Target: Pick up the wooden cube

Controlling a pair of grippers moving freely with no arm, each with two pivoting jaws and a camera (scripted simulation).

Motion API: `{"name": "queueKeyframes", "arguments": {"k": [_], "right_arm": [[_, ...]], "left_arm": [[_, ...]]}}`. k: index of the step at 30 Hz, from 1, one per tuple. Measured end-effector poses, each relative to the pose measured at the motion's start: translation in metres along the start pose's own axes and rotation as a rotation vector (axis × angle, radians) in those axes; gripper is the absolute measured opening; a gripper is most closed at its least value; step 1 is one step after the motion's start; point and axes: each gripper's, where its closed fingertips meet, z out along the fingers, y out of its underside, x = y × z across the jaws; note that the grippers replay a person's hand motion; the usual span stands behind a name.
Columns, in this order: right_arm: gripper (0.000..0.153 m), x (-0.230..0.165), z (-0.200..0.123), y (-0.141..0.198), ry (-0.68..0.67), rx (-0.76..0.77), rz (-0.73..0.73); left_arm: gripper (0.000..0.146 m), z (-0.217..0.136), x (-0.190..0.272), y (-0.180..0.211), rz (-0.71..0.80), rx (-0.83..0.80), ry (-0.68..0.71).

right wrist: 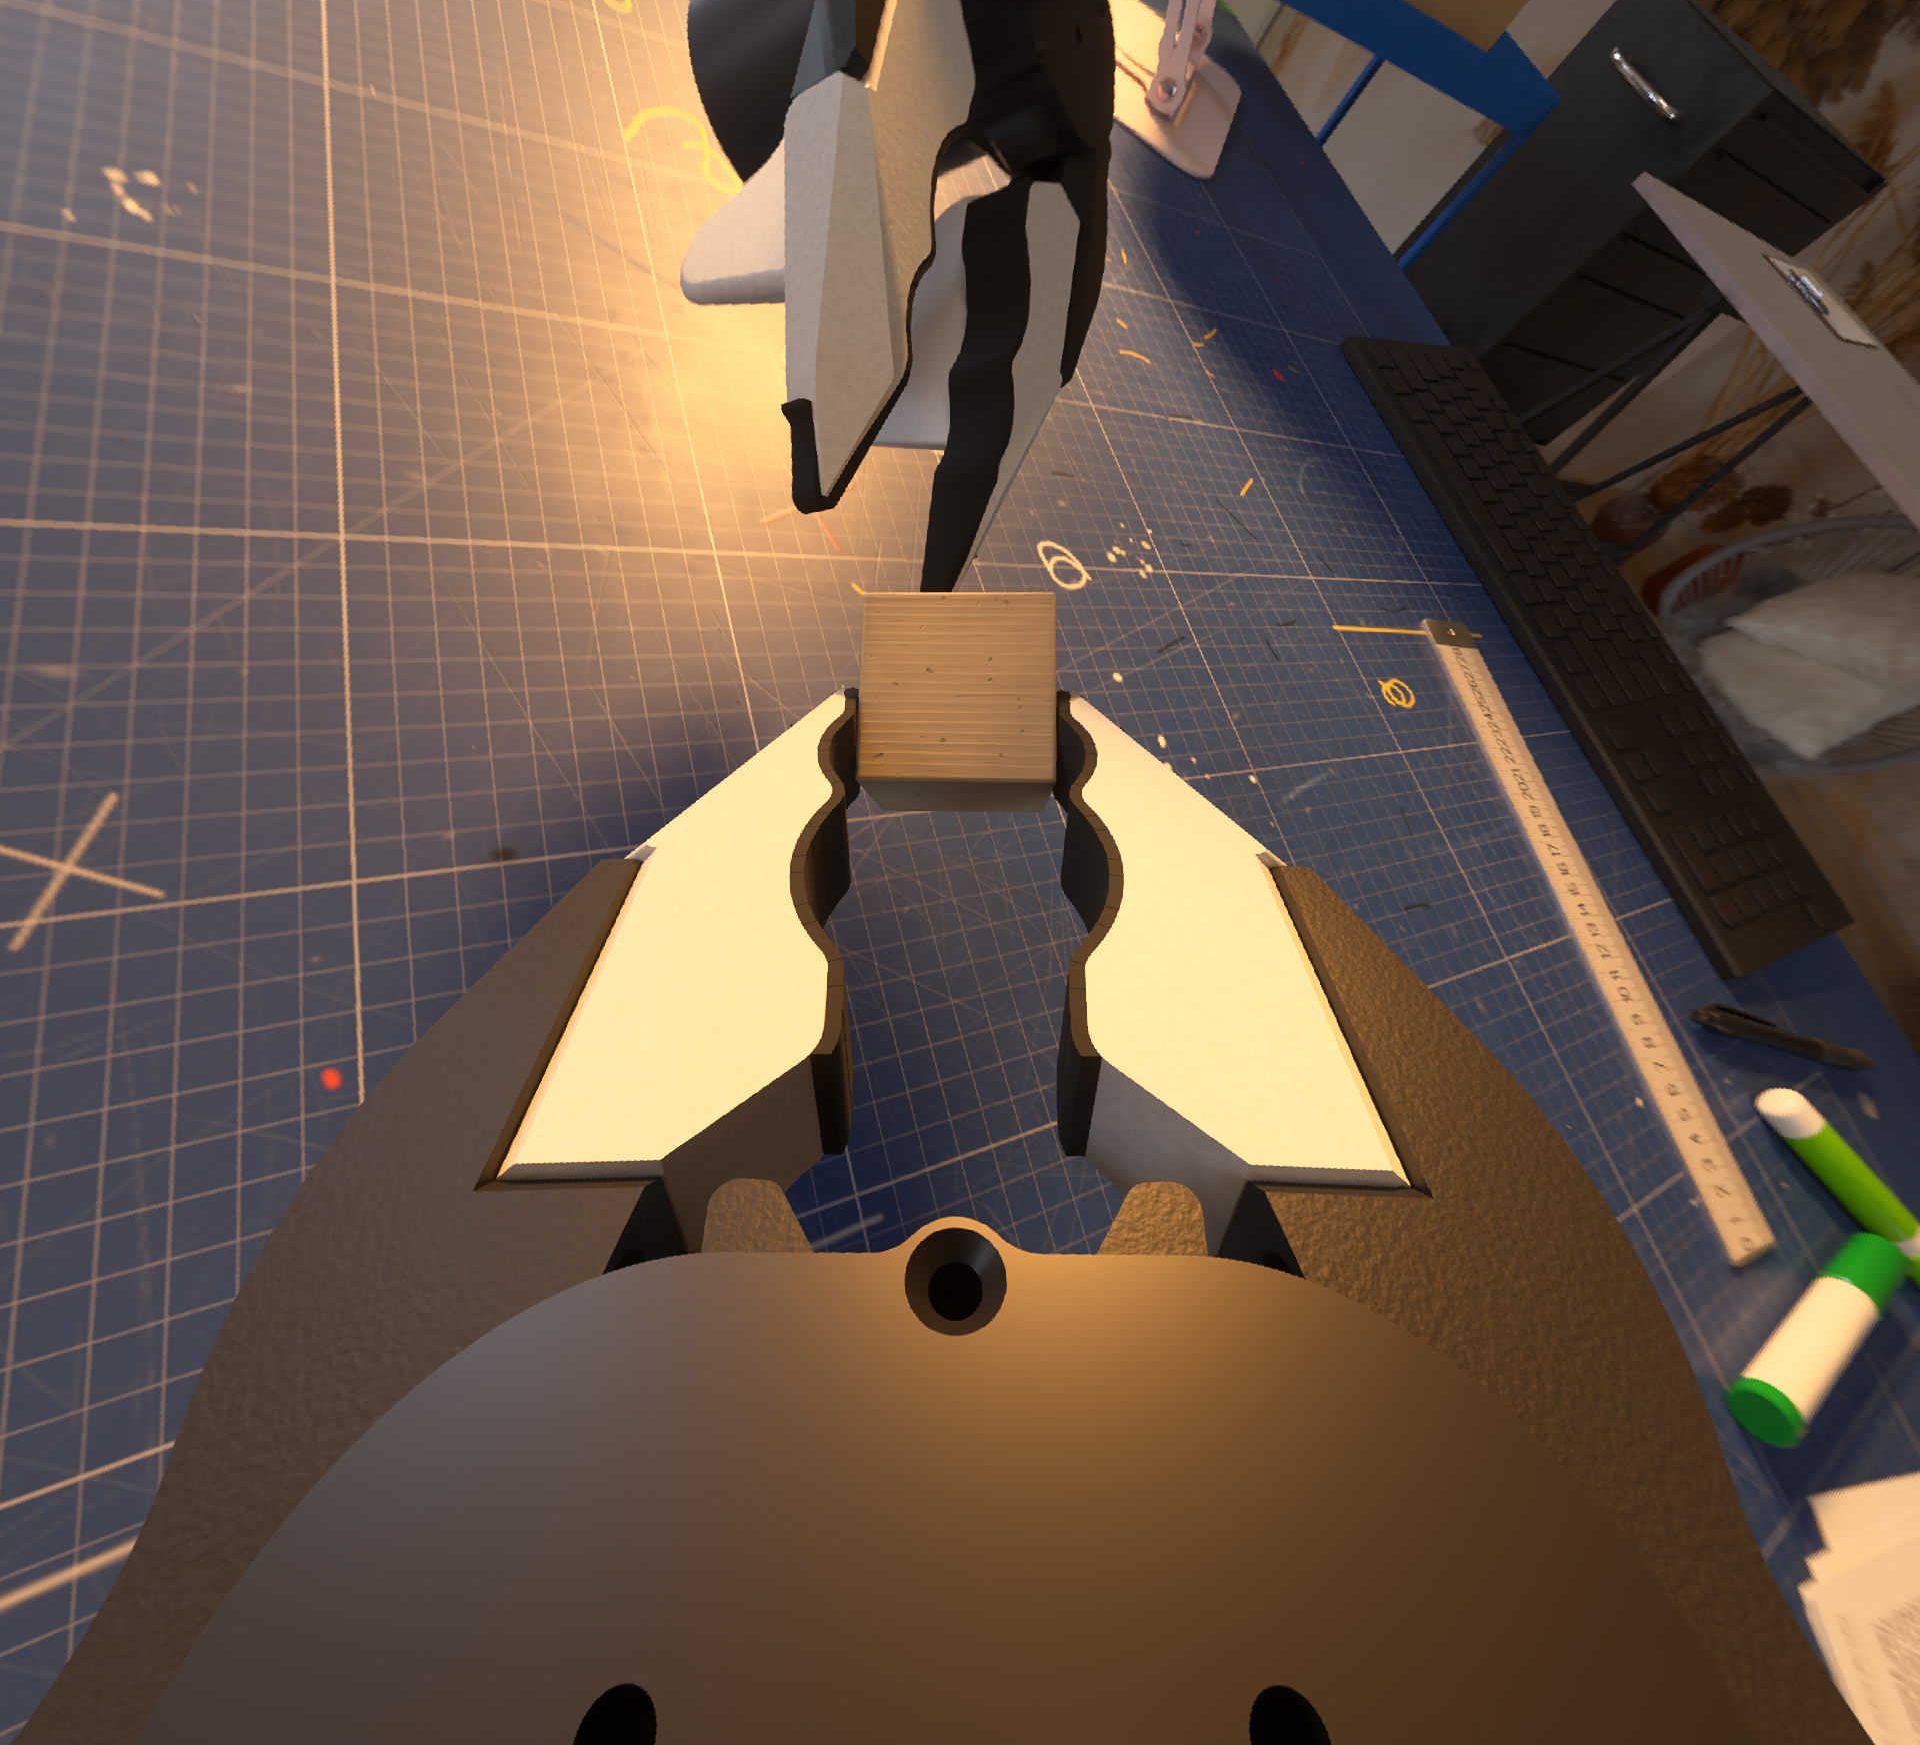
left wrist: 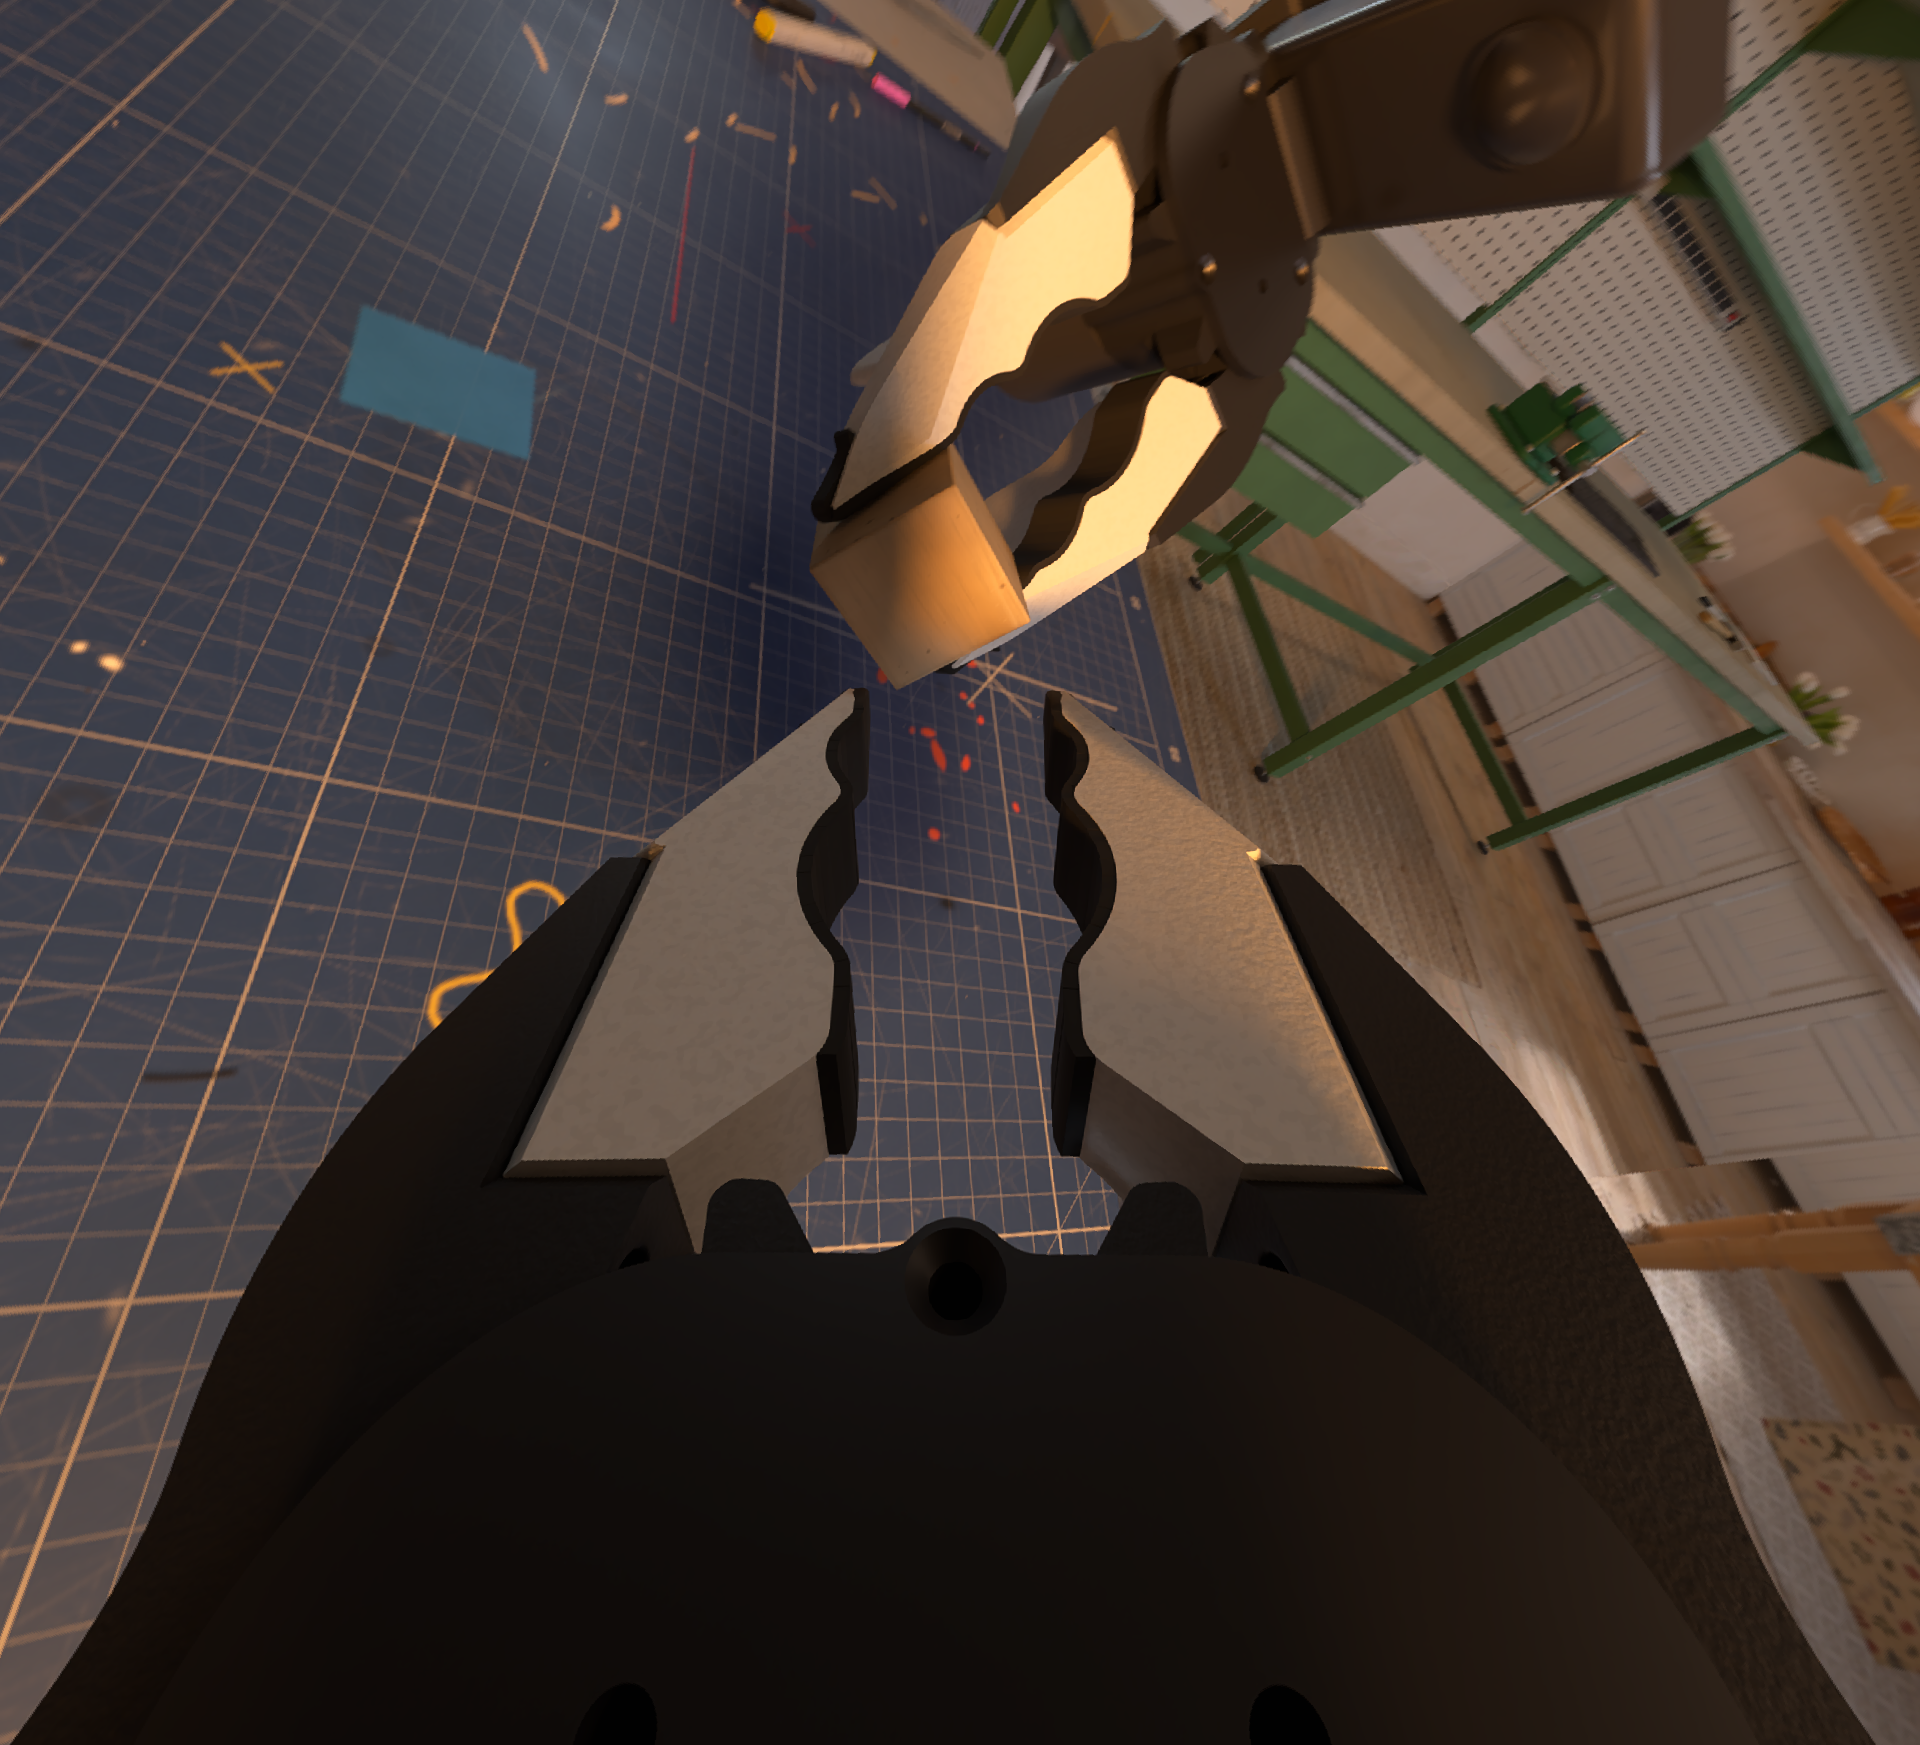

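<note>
the right gripper (right wrist: 956, 745) is pinching the wooden cube (right wrist: 957, 693) between its fingertips, lifting it clear of the counter (right wrist: 416, 552). the left gripper (left wrist: 954, 708) is hovering just beside it, fingers spread and empty.

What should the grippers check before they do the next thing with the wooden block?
1. Right gripper shut on the wooden cube: ok, both fingers press its sides.
2. Cube off the blue cutting mat: ok, the left wrist view shows it lifted clear.
3. Grip depth: not ok, only the fingertips hold it.
4. Left gripper empty: ok, its fingers are apart with nothing between them.
5. Gap between left gripper and cube: cannot tell, they look very close.
6. Ruler and green markers out of the way: ok.
</note>
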Motion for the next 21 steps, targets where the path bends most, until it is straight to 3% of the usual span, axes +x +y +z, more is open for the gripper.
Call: {"name": "queueKeyframes", "arguments": {"k": [8,14,21], "right_arm": [[0.037,-0.015,0.005,0.015,-0.003,-0.088,-0.156],[0.037,-0.019,0.008,0.013,-0.149,0.04,0.081],[0.037,-0.027,-0.005,-0.019,-0.376,0.296,0.329]], "left_arm": [[0.033,0.007,-0.008,0.027,0.044,-0.282,-0.175],[0.033,0.006,-0.009,0.027,0.094,-0.324,-0.22],[0.033,0.012,0.01,0.033,0.104,-0.286,-0.074]]}}
